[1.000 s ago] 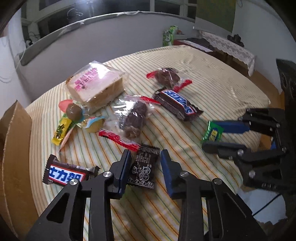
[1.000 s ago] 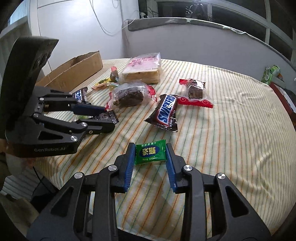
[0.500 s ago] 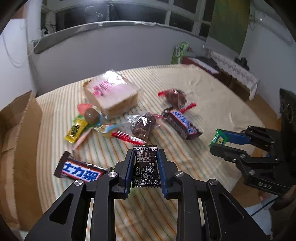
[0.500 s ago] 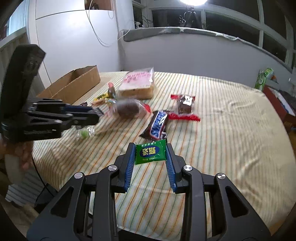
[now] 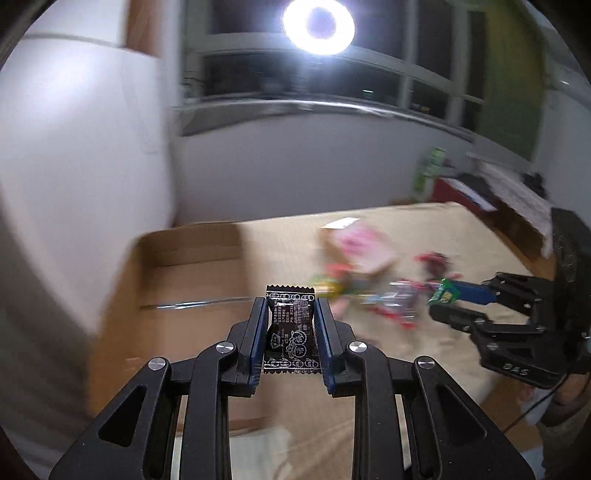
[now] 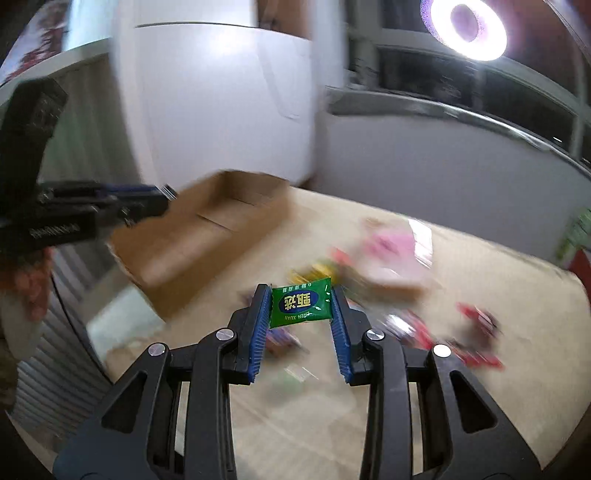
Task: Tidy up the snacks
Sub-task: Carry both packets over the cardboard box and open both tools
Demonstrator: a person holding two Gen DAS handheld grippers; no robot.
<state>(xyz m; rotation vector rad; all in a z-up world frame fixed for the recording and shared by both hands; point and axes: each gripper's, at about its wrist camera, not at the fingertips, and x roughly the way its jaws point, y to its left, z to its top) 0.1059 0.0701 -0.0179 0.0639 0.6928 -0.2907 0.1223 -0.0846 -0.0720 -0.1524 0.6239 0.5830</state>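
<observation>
My left gripper (image 5: 290, 314) is shut on a black snack packet (image 5: 291, 332) and holds it in the air over the open cardboard box (image 5: 192, 280). My right gripper (image 6: 301, 306) is shut on a green candy packet (image 6: 300, 302) and holds it above the table, right of the box (image 6: 207, 236). The right gripper with its green packet also shows at the right of the left wrist view (image 5: 448, 295). The left gripper shows at the left of the right wrist view (image 6: 159, 203), above the box's near end. Both views are motion-blurred.
Blurred snacks lie on the striped tablecloth (image 6: 480, 387): a pink-labelled bread pack (image 5: 354, 243), red-wrapped sweets (image 6: 476, 317) and small candies (image 5: 332, 288). A white wall stands behind the box. A ring light (image 5: 319, 26) glares above the window.
Both grippers have lifted and swung left toward the cardboard box, each still holding its packet. The left gripper now hangs over the box; the snack pile has shifted to the right of both views.
</observation>
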